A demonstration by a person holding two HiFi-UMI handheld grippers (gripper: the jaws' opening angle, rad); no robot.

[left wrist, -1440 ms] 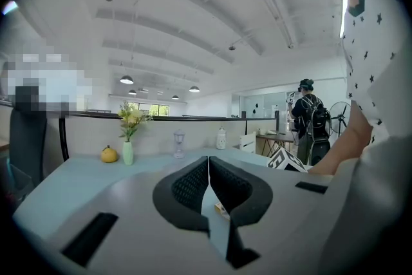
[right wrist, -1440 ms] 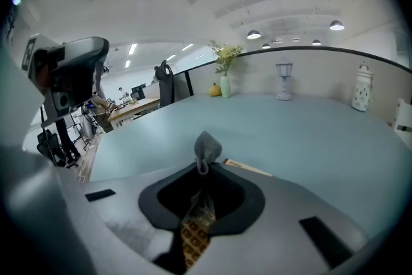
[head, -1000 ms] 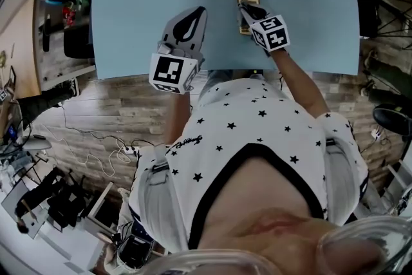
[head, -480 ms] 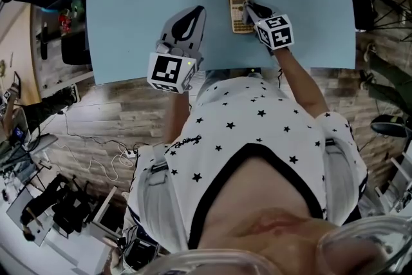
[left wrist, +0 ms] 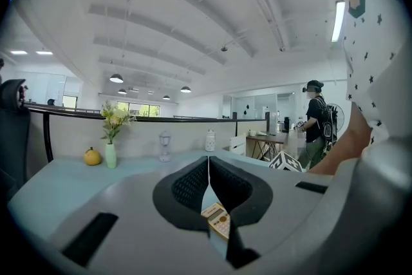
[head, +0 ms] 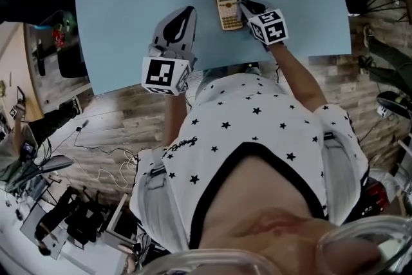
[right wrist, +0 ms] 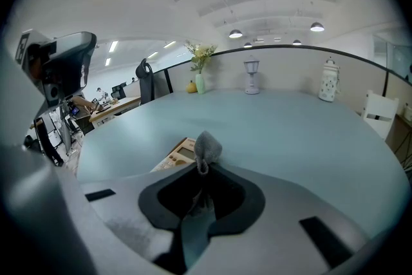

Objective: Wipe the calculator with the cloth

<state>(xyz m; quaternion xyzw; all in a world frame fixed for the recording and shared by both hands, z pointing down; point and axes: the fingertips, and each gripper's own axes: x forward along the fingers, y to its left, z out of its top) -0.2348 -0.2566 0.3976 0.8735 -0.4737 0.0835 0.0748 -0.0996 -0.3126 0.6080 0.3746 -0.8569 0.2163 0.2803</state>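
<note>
On the blue worktop, the calculator lies flat just beside my right hand-held gripper, whose jaws pinch the grey cloth. My left hand-held gripper is near the calculator's other side, jaws together, empty.

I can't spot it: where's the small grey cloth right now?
In the right gripper view, the small grey cloth is pinched in the right gripper, just right of the beige calculator.
</note>
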